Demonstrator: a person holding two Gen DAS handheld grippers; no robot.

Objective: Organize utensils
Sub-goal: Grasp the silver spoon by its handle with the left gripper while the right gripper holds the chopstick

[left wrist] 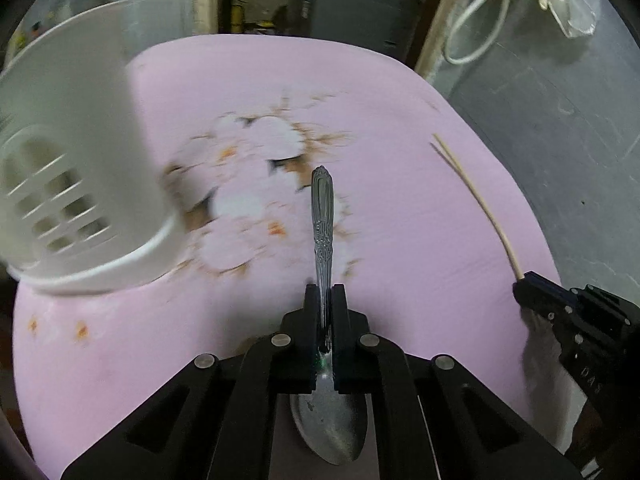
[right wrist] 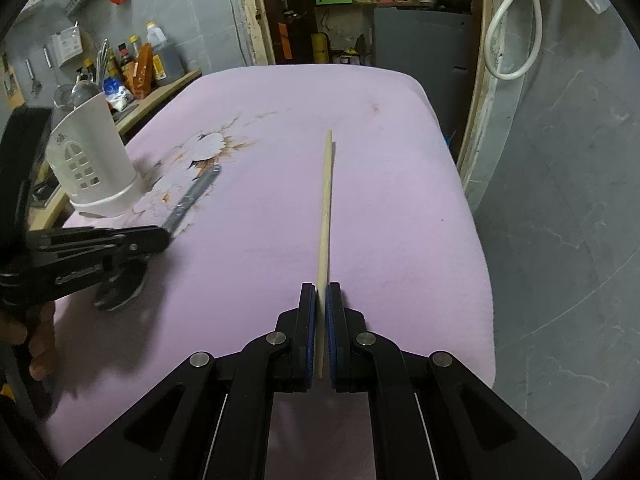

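holding spoon [left wrist: 322, 216] in left gripper [left wrist: 325, 300], chopsticks [right wrist: 325, 208] clamped in right gripper [right wrist: 319, 300]; lift each clear of worktop [right wrist: 380, 120], keep handles steady, lower upright into white holder [right wrist: 94, 160].

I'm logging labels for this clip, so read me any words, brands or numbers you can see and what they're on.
"DAS": pale letters on the black body of the right gripper, cut off at the picture's edge, so likely only part of a word.
Bottles and packets on the side counter: labels too small to read.
Paper sheet on the wall: print too small.
White utensil holder: small dark emblem, no legible text.
Spoon handle: embossed pattern, no words.
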